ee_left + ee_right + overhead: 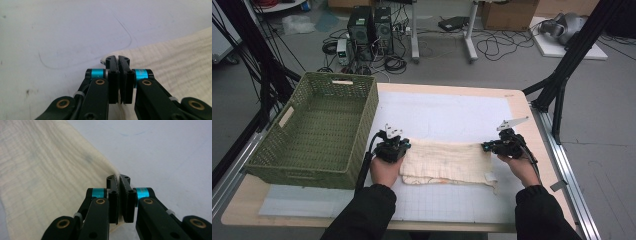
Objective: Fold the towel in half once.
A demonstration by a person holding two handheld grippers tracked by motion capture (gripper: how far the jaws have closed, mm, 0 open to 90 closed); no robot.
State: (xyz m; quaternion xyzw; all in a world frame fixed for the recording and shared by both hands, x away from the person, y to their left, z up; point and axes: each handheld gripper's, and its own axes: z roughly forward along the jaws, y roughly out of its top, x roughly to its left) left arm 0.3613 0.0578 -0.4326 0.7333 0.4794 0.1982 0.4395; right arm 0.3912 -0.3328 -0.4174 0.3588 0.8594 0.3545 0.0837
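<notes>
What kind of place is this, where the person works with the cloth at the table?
Probably a robotics lab or data-recording workshop, not a home. Black desktop computer towers stand on the grey floor among tangled black cables, brown cardboard boxes sit behind, and black metal frame legs flank the pale wooden table.

The surface [517, 102] is light wood with a white mat [447, 112] on top, and it spreads out under the fingers and past them. Far beyond the fingers the grey floor [612, 150] has black computer boxes [371, 27], a mess of black cables [502, 45], white desk legs [471, 35] and a brown cardboard box [507, 14]. Black metal poles [569, 65] lean up at the sides, well apart from the fingers.
</notes>
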